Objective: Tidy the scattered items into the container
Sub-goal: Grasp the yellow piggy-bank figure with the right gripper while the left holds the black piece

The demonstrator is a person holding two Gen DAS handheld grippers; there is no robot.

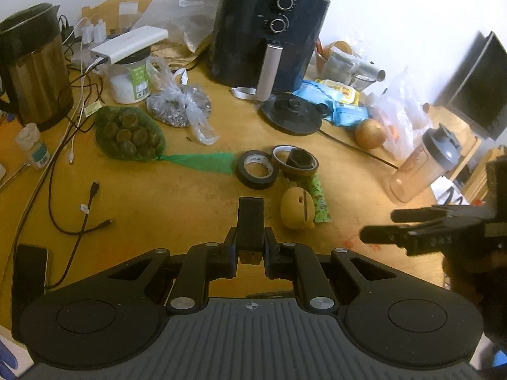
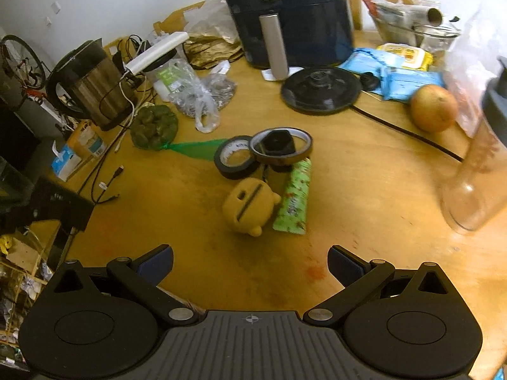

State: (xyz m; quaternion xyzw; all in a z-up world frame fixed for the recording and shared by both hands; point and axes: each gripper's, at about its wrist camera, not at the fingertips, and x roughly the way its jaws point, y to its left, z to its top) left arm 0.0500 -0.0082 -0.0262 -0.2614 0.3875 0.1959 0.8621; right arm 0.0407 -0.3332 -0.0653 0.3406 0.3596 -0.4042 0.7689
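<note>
A home kitchen table: air fryer (image 1: 269,28), kettle (image 1: 31,69), onion (image 1: 370,133).

We see a worn yellow wooden counter (image 2: 364,196) crowded with things: a roll of black tape (image 2: 236,158), a yellow plush toy (image 2: 245,207) beside a green printed snack packet (image 2: 293,201), a round orange fruit (image 2: 434,107), a dark blue air fryer (image 2: 294,22) and a steel kettle (image 1: 33,69).

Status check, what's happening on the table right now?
Left gripper shut, empty. Right gripper open, empty. Yellow toy, tape rolls untouched. Path clear.
</note>
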